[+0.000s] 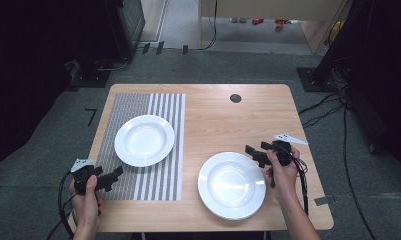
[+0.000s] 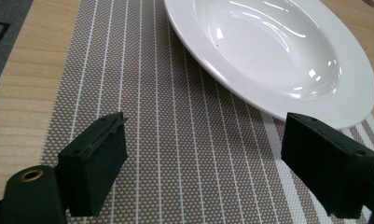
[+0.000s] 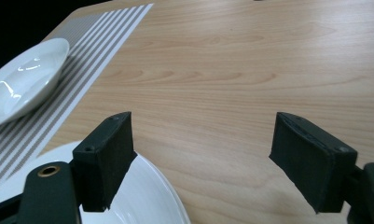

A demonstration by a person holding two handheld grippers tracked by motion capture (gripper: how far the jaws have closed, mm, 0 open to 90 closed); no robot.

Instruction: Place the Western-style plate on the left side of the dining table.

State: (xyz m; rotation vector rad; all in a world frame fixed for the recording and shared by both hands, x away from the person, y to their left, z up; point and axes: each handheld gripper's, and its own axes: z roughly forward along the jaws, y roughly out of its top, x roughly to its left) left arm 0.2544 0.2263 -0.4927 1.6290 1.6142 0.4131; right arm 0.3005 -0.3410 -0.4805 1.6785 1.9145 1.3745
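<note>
Two white deep plates are on the table. One plate (image 1: 144, 140) (image 2: 273, 56) (image 3: 21, 79) rests on a striped placemat (image 1: 143, 172) (image 2: 166, 140) at the left. The other plate (image 1: 231, 185) (image 3: 142, 200) lies on bare wood at the front right. My left gripper (image 1: 114, 175) (image 2: 205, 163) is open over the placemat, just short of the left plate's near rim, nothing between its jaws. My right gripper (image 1: 254, 151) (image 3: 201, 158) is open at the right plate's far right rim, its left jaw over that rim, holding nothing.
The wooden table (image 1: 228, 120) has a dark round cable hole (image 1: 235, 98) near its far edge. Grey tape (image 1: 325, 200) marks the front right corner. Cables (image 1: 338, 100) trail on the floor to the right; dark equipment stands beyond the far left.
</note>
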